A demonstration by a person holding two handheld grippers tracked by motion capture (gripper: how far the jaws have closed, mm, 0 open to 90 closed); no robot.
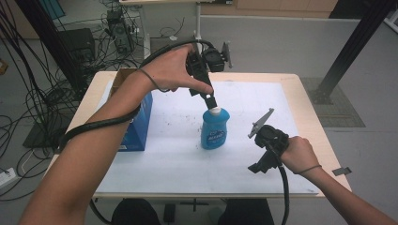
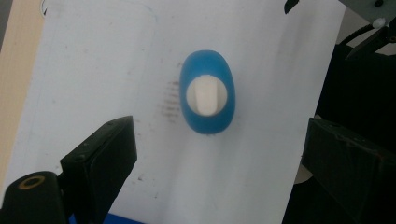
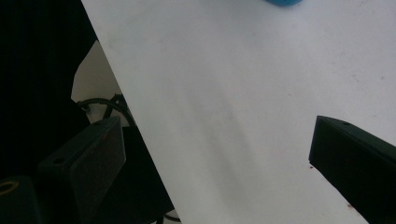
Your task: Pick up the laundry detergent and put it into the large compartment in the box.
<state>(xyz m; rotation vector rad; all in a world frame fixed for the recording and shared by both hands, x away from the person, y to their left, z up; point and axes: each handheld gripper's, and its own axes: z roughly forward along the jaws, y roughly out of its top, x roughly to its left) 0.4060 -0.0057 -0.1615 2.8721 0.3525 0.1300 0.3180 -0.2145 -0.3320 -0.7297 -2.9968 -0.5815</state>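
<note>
- Near the middle of the white sheet [image 1: 178,159], a blue bottle [image 1: 215,129]: upright, long axis vertical, white cap [image 1: 215,111] pointing straight up; smooth glossy plastic, oval in cross-section from above, broad at the base and narrowing to the neck; pale label on the front
- Directly above the cap, left gripper [image 1: 210,97]: pointing straight down, black jaws standing wide apart, nothing clamped; seen along them, bottle top between and beyond the two matte, blocky pads
- Just left of the bottle, at the sheet's edge: blue box [image 1: 136,126], rectangular, cardboard-looking, apart from the bottle
- Right of the bottle, well apart: right gripper [image 1: 259,166], low over the sheet, jaws spread, empty
- Underneath: flat pale wooden table [image 1: 309,108], sheet faintly speckled
</note>
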